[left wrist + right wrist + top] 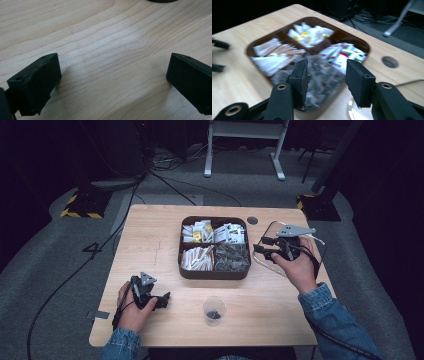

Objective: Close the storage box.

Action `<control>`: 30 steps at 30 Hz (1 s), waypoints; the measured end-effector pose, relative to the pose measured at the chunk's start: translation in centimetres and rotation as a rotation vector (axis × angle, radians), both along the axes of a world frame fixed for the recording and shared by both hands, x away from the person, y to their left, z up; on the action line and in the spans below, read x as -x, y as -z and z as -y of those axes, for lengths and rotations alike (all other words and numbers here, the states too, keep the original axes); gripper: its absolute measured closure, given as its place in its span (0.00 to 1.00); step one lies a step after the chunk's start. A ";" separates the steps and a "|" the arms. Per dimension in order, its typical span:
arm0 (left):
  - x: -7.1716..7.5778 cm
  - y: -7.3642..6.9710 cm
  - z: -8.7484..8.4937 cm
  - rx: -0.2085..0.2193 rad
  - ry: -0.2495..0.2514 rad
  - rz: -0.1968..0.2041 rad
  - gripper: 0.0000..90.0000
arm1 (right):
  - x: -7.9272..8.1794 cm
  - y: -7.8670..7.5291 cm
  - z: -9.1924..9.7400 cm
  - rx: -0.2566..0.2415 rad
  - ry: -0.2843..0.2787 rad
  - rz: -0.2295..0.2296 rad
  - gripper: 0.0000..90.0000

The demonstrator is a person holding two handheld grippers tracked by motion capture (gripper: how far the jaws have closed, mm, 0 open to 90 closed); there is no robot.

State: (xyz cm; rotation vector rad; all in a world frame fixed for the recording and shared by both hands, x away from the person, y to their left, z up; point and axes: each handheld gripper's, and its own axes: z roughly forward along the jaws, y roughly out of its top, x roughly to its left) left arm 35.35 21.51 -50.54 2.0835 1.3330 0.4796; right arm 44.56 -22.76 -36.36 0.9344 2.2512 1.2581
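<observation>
Dark-brown four-compartment tray [214, 272] of packets, just ahead of the half-open, empty right gripper [261, 251]. Left gripper [163, 300]: spread wide over bare light wooden table [105, 50], empty.

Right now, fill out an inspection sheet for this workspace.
Surface: light wooden table, round hole near its far edge.
Job's things: dark four-compartment tray of sachets and packets; clear cup with something dark inside, nearer the person.
Clutter: clear plate under the right hand.
Grippers: left gripper open, resting low on bare wood; right gripper open, nothing between its jaws, pointed at the tray's right side.
Cables: black cable across the floor at left; more beyond the table.
Surroundings: grey carpet, white stand legs, yellow-black striped bases.
</observation>
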 end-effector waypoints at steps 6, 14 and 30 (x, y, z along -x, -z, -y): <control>0.0 0.0 0.0 0.000 0.000 0.000 0.00 | -2.2 0.9 2.0 0.010 0.091 -0.006 0.59; 0.0 0.0 0.0 0.000 0.000 0.000 0.00 | -4.0 2.2 4.5 0.021 0.179 -0.015 0.57; 0.0 0.0 0.0 -0.002 0.000 0.000 0.00 | -6.9 5.6 9.4 0.079 0.359 -0.087 0.51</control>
